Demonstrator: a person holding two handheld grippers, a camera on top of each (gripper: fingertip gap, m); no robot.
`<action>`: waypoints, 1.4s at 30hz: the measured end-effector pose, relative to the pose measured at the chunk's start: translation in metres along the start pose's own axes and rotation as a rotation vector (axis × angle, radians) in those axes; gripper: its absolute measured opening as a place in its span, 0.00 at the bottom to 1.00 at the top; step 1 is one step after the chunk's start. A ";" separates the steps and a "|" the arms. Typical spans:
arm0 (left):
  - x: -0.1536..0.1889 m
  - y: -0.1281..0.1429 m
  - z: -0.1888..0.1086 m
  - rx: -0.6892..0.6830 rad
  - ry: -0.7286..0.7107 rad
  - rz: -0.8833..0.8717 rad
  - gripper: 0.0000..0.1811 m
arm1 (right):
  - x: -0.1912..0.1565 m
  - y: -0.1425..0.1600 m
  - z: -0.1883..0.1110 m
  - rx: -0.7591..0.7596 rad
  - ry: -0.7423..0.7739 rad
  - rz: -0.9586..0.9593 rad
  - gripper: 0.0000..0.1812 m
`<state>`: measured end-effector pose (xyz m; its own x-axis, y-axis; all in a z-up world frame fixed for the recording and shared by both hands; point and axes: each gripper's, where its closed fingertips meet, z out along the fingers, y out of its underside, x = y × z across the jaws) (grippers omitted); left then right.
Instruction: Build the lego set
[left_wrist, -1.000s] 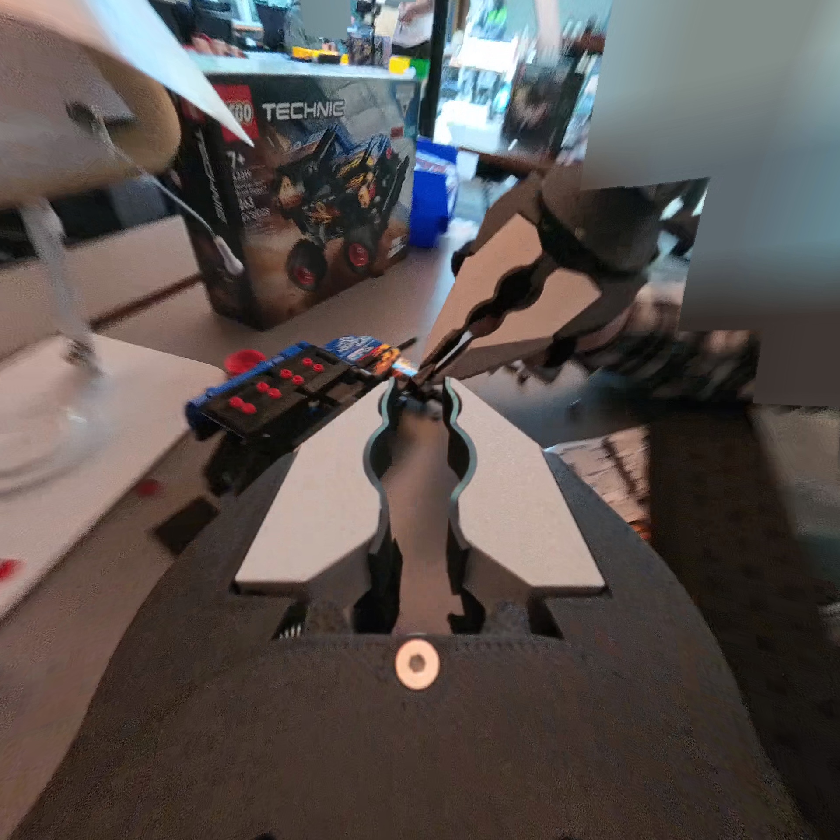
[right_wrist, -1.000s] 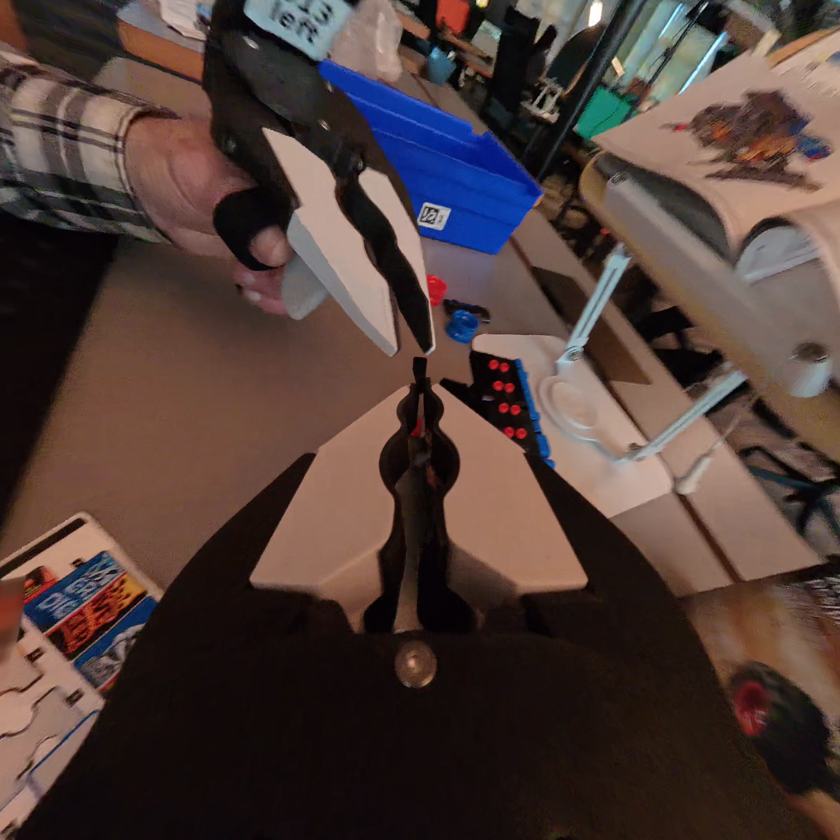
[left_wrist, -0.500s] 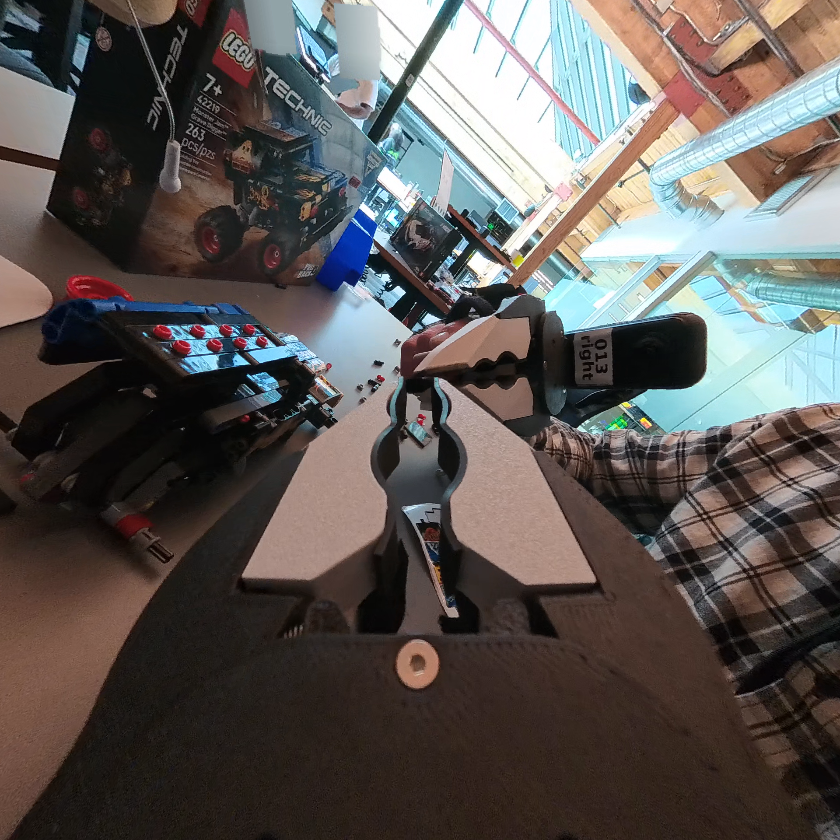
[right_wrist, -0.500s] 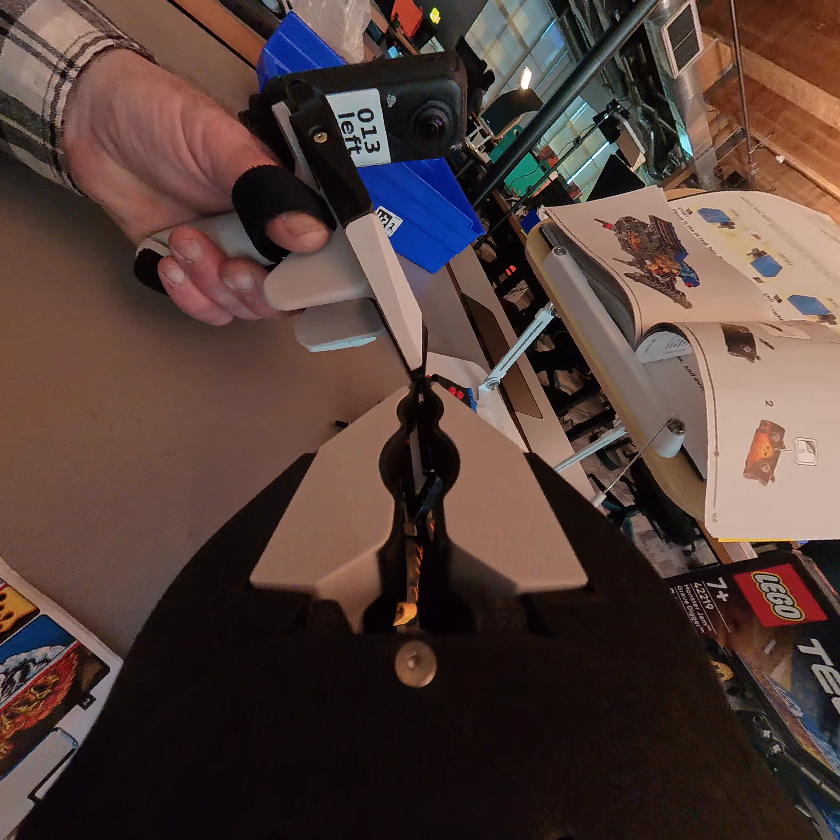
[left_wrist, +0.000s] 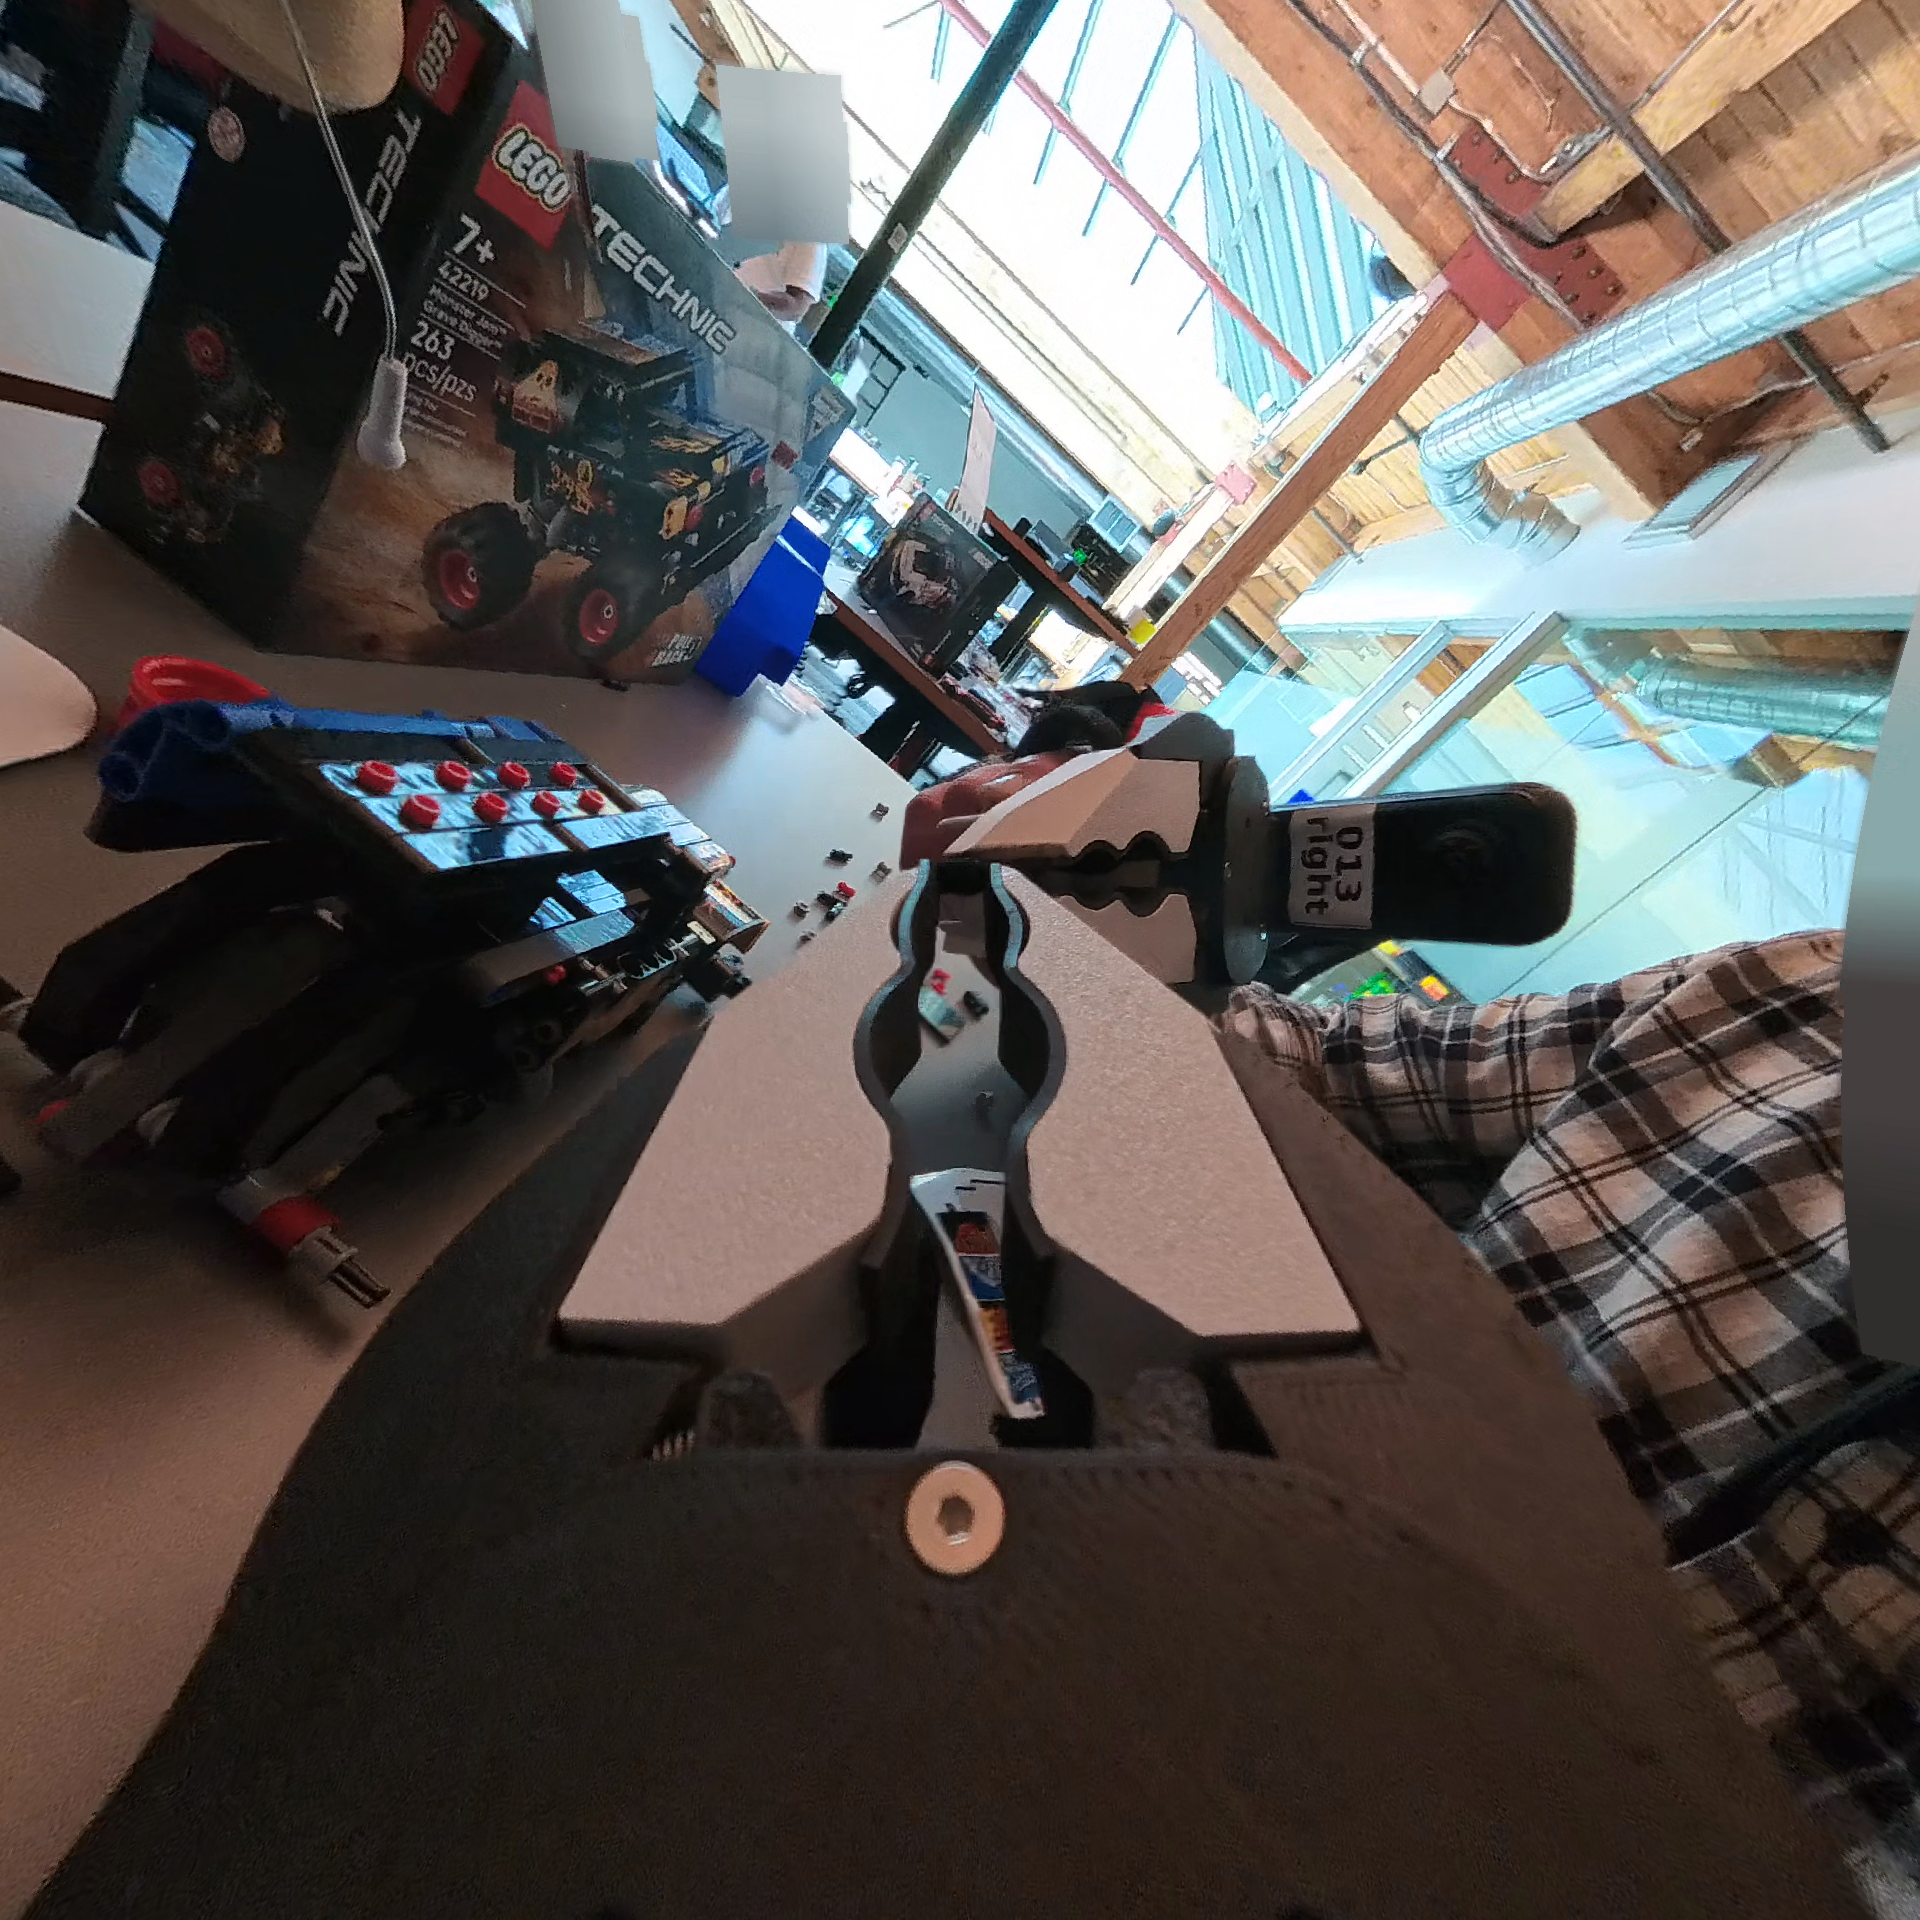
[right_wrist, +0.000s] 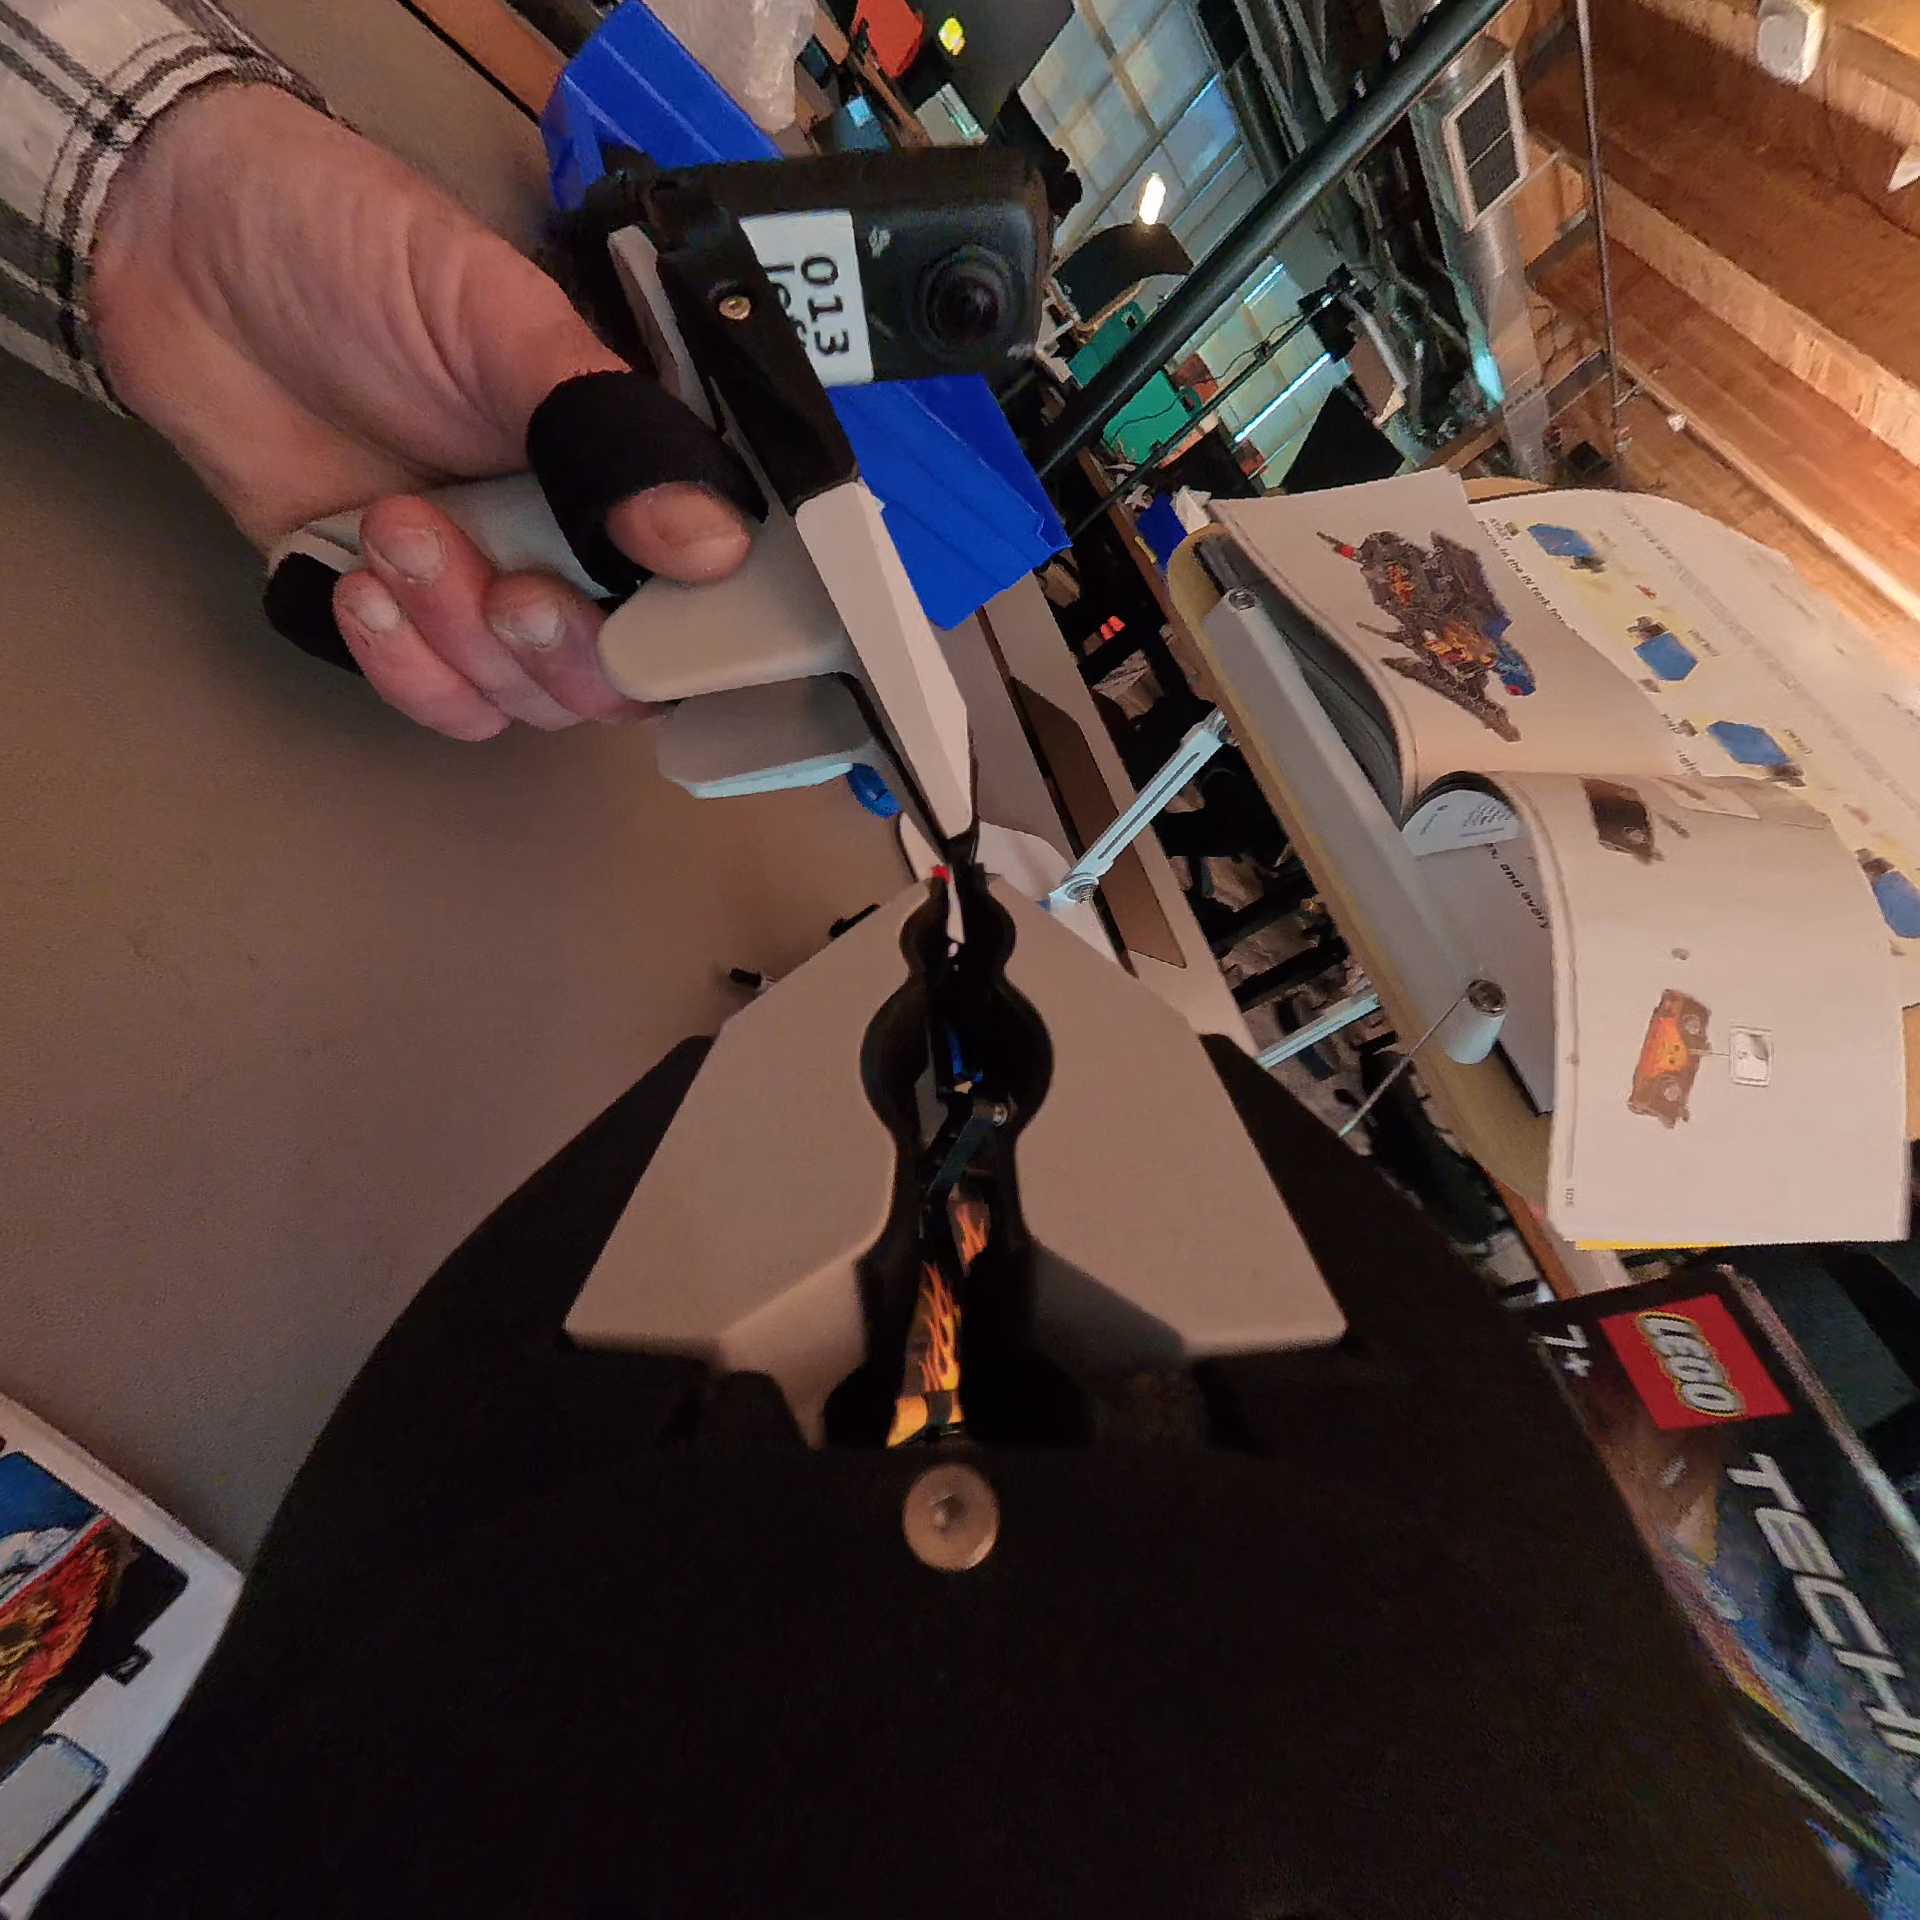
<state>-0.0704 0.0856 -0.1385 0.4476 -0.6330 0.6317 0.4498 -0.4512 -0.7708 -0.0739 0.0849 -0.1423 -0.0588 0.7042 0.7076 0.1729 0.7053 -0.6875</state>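
In the left wrist view my left gripper (left_wrist: 956, 883) has its jaws a narrow gap apart at the tips. A printed sticker strip (left_wrist: 977, 1278) sits between them near their base; I cannot tell whether it is pinched. My right gripper (right_wrist: 956, 899) is shut on a thin black lego piece with a flame sticker (right_wrist: 935, 1340), seen edge-on. The two grippers meet tip to tip: the right one (left_wrist: 935, 857) shows just beyond my left tips, and the left one (right_wrist: 961, 821) comes down onto my right tips. The black, blue and red-studded lego model (left_wrist: 395, 904) lies on the table to the left.
The lego box (left_wrist: 436, 395) stands behind the model, with a blue bin (right_wrist: 935, 488) farther back. An open instruction booklet (right_wrist: 1558, 831) rests on a stand at the right. A sticker sheet (right_wrist: 73, 1662) lies at the lower left. Small loose parts (left_wrist: 831, 894) dot the table. The tips of both grippers are at nearly the same place.
Over the last second both grippers rolled and tilted upward and their tips came together. In the last half second they have barely moved.
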 end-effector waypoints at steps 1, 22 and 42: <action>-0.002 -0.001 -0.001 -0.005 -0.019 0.030 0.04 | -0.001 0.002 0.001 -0.006 -0.010 0.018 0.07; -0.089 0.030 -0.013 -0.516 -0.483 0.795 0.04 | 0.005 0.088 0.036 -0.261 -0.434 0.474 0.37; -0.085 0.036 -0.007 -0.607 -0.417 0.860 0.04 | 0.002 0.090 0.034 -0.190 -0.482 0.540 0.36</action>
<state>-0.0978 0.1190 -0.2209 0.7014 -0.6723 -0.2367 -0.5302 -0.2701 -0.8037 -0.0920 0.1520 -0.2081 -0.3340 0.9373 0.0997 0.4644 0.2557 -0.8479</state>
